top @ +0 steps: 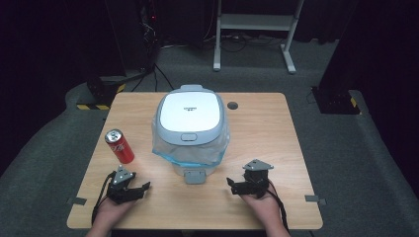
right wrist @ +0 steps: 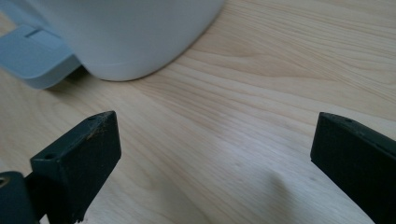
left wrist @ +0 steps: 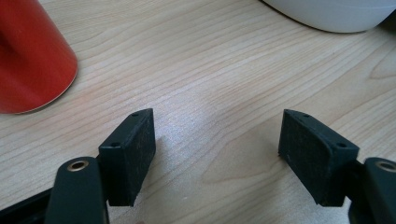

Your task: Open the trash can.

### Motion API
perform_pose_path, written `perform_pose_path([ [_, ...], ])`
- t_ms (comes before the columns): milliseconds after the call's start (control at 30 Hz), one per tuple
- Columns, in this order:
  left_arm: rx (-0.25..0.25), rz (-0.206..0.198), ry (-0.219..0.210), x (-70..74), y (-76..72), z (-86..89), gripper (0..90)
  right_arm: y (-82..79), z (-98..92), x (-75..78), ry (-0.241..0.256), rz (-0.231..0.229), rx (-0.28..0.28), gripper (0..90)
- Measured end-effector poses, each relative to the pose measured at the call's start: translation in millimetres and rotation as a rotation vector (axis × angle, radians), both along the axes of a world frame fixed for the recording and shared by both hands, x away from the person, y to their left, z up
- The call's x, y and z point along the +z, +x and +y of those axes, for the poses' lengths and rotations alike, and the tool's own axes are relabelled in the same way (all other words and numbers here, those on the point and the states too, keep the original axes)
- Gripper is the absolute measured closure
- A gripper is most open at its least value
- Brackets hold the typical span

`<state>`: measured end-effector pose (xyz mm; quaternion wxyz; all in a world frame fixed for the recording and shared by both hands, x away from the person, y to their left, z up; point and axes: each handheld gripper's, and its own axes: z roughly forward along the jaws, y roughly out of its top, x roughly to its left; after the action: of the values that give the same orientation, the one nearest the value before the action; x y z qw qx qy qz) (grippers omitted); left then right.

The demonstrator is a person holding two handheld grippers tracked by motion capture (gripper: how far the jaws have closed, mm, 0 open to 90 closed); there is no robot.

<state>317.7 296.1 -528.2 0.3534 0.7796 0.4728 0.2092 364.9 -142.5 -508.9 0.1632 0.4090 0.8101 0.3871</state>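
Resting on the bench [top: 267,123], both hands sit low near its front edge. Ahead of and between the two lies the white bin [top: 190,131], lid closed, a plastic liner bunched around its body. Just ahead of the left hand-held gripper [top: 143,187] stands a red can [top: 119,146]; a careless reach could tip it. The right hand-held gripper [top: 231,183] points inward. Both have jaws spread, holding nothing.
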Motion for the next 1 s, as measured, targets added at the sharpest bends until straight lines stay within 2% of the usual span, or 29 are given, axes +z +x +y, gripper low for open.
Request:
perform_pose_path([
  [300,0.001,-0.001,-0.006,0.1,0.2,0.7,27.6,-9.8,26.1,3.1,0.032,0.003,0.104,7.3],
  [600,0.002,-0.003,-0.003,0.0,0.0,0.5,28.0,-16.7,43.6,5.3,0.052,0.011,0.191,20.2],
  [700,0.002,-0.003,0.0,0.0,0.1,0.3,27.9,-18.5,47.2,6.5,0.077,0.017,0.21,24.9],
  [1000,0.003,-0.002,-0.004,0.1,0.1,0.6,28.1,-25.5,59.9,10.1,0.074,-0.022,0.26,27.2],
])
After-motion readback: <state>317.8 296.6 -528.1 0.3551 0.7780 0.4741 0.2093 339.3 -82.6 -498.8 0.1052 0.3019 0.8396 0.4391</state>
